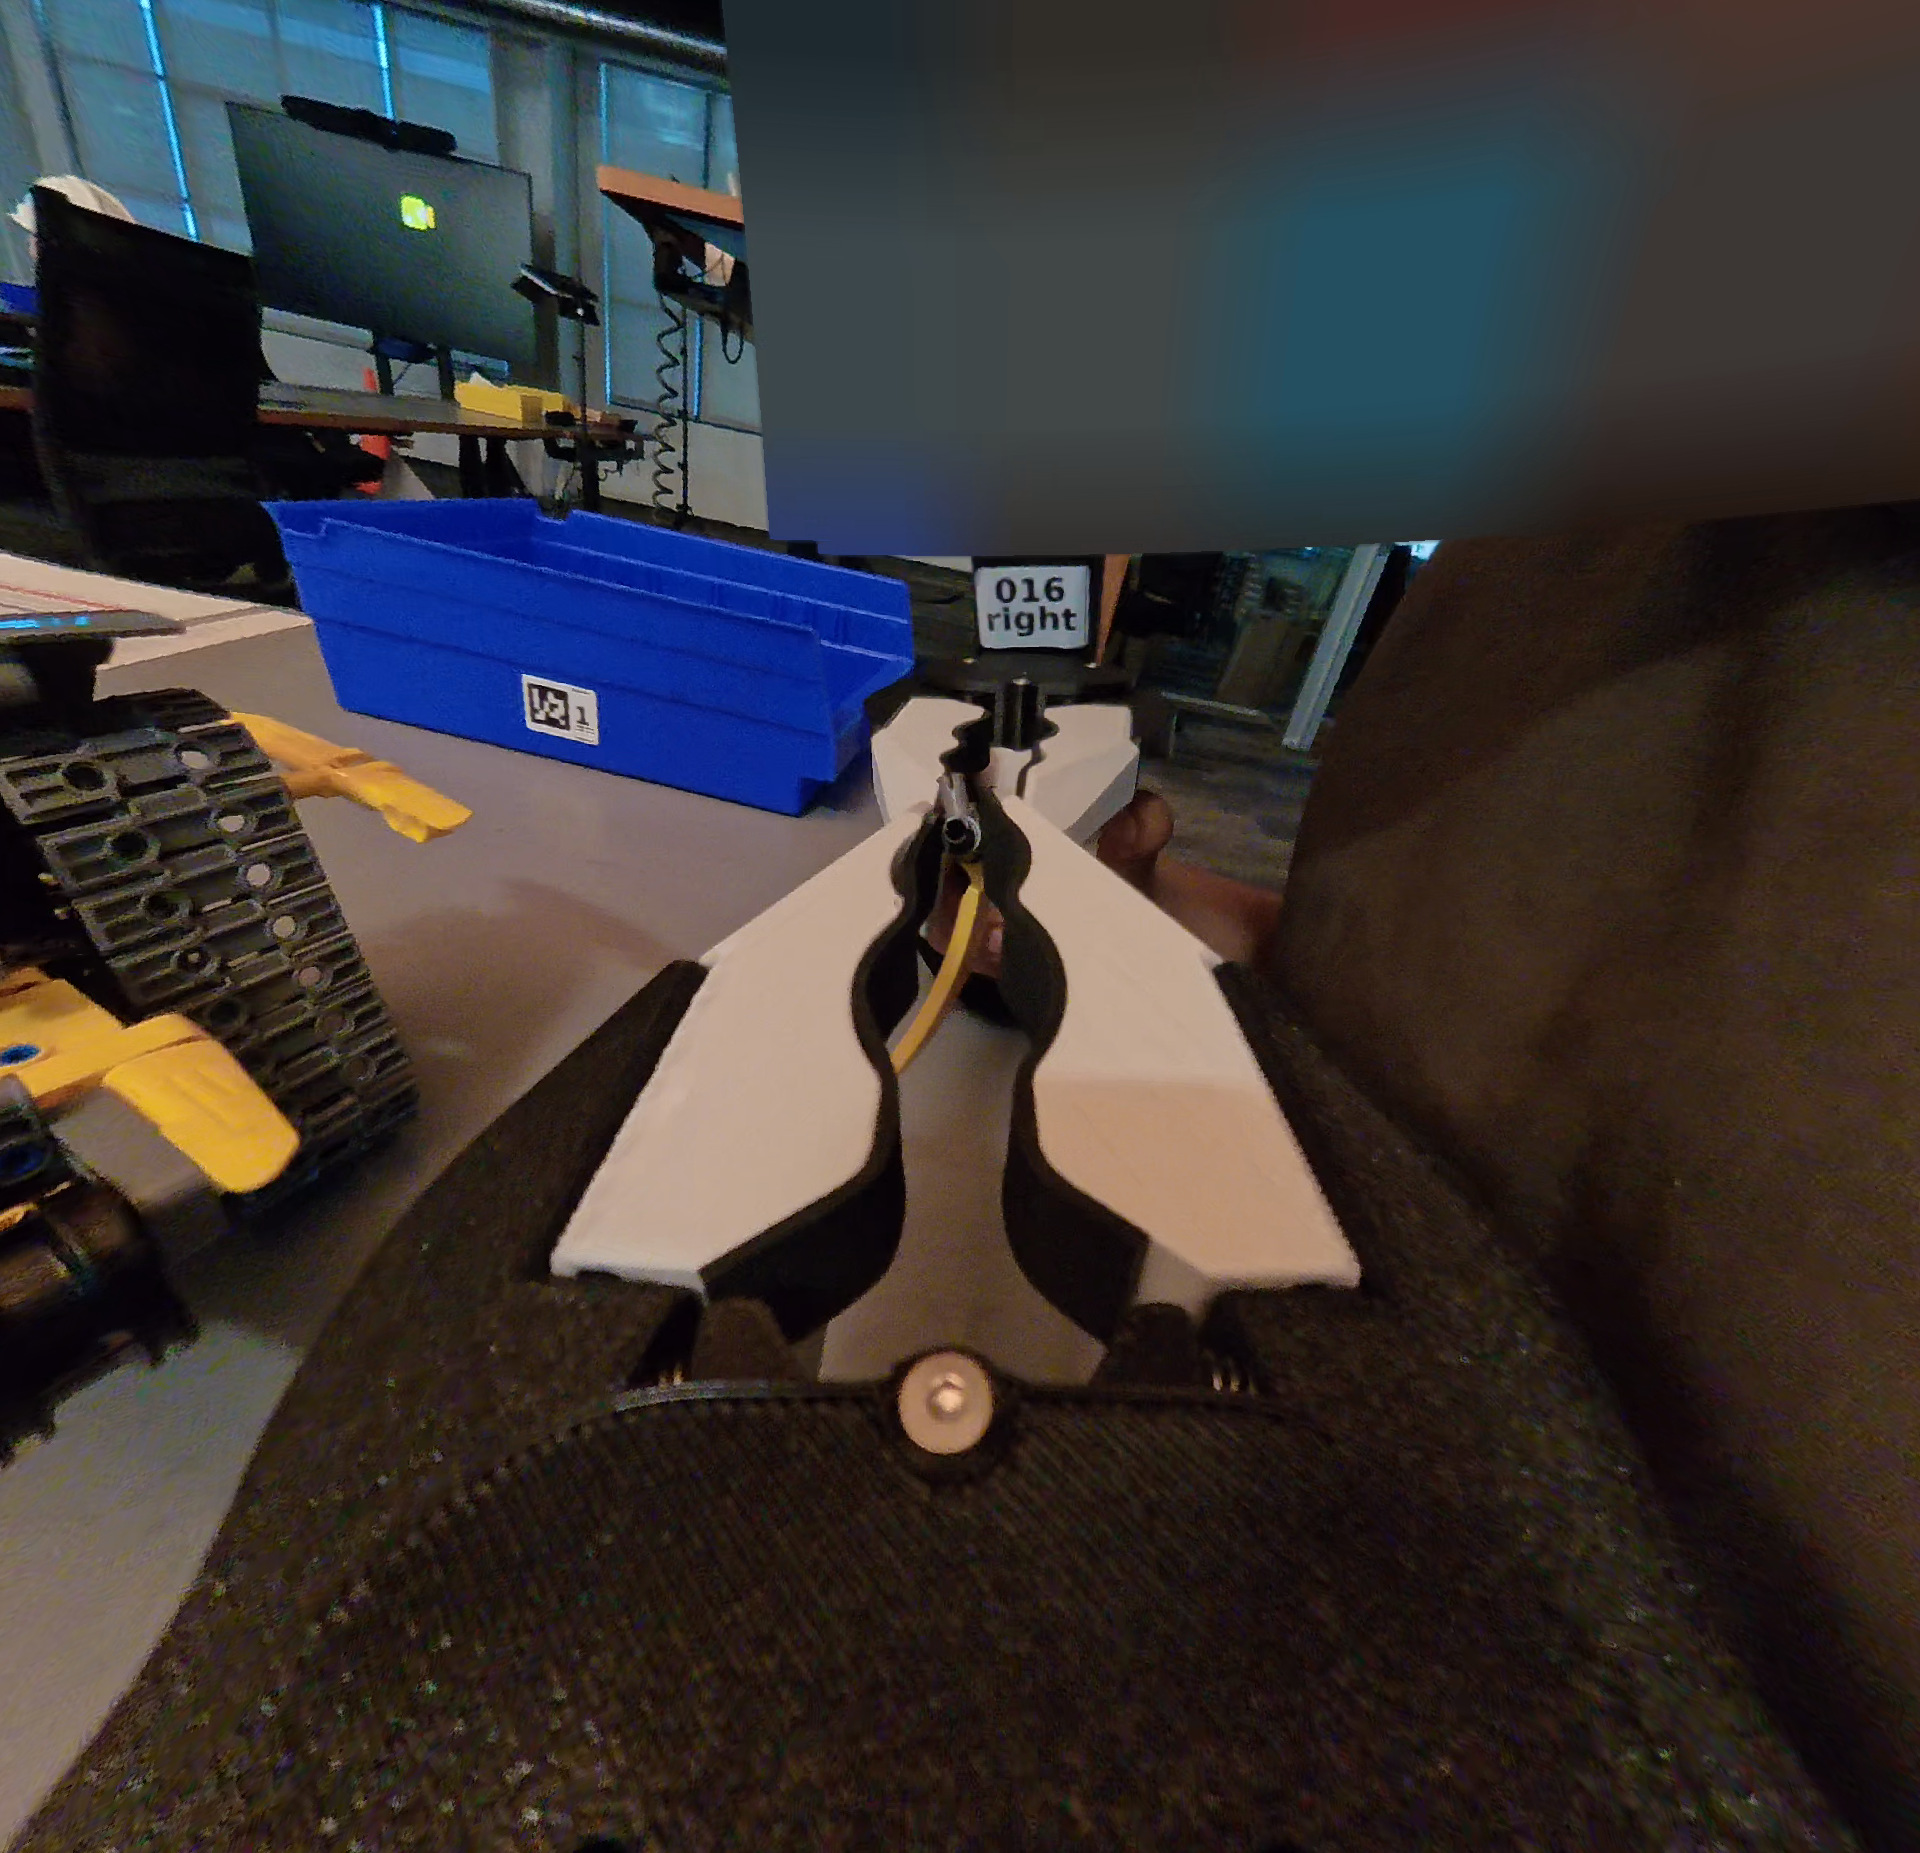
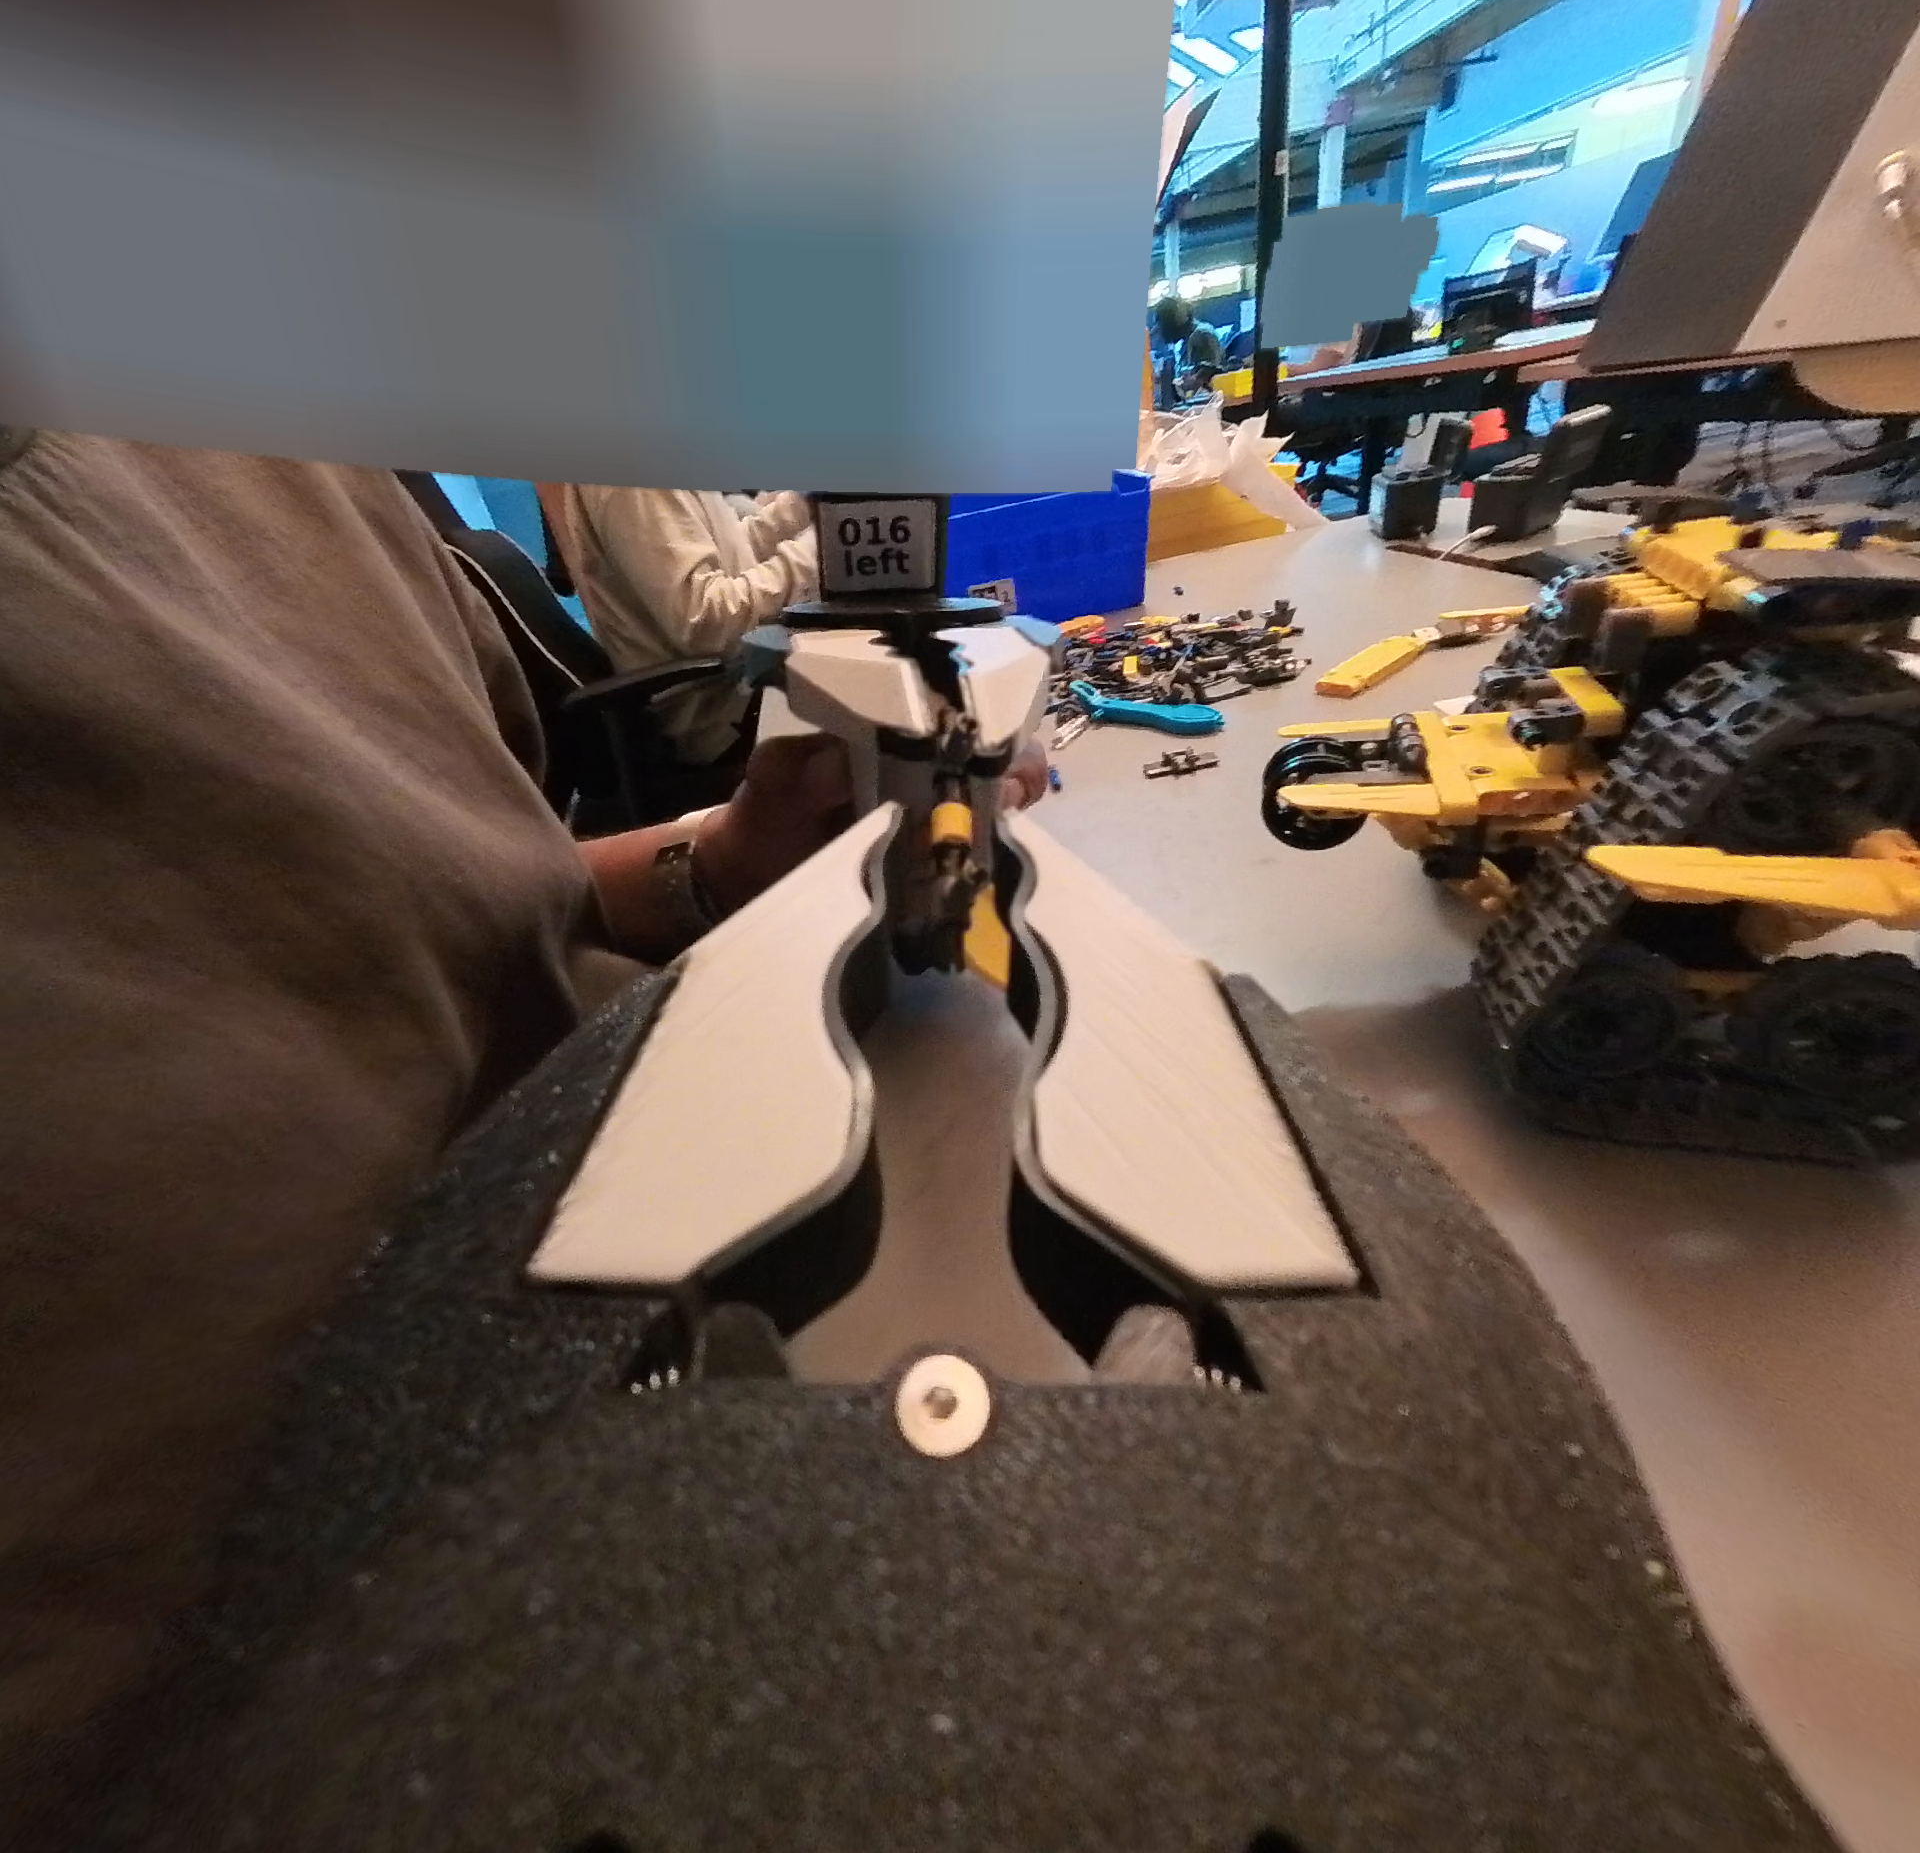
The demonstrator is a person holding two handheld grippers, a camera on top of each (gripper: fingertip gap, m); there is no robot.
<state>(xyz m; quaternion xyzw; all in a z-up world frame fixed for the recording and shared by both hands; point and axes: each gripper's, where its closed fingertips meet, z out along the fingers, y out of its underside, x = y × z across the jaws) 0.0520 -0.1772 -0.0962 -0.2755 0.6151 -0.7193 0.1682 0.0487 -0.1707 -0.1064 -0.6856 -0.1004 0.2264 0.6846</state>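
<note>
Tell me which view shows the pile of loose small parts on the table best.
The right wrist view: the pile of loose small parts lies spread on the grey table beyond the left gripper. The left wrist view does not show it at all.

Left gripper [image 1: 961, 837] and right gripper [image 2: 951, 847] tip to tip, jaws of both nearly closed

A small yellow and black brick assembly [image 2: 951, 889] is being gripped between the tips of the right gripper [image 2: 951, 868], while its far end is being pinched by the left gripper [image 2: 951, 733], facing it. A yellow tracked toy vehicle [image 2: 1662, 827] is being seen near the grey table's [image 2: 1195, 868] right edge, with loose parts [image 2: 1174, 660] scattered toward the far edge beside a blue bin [image 2: 1049, 546].
</note>
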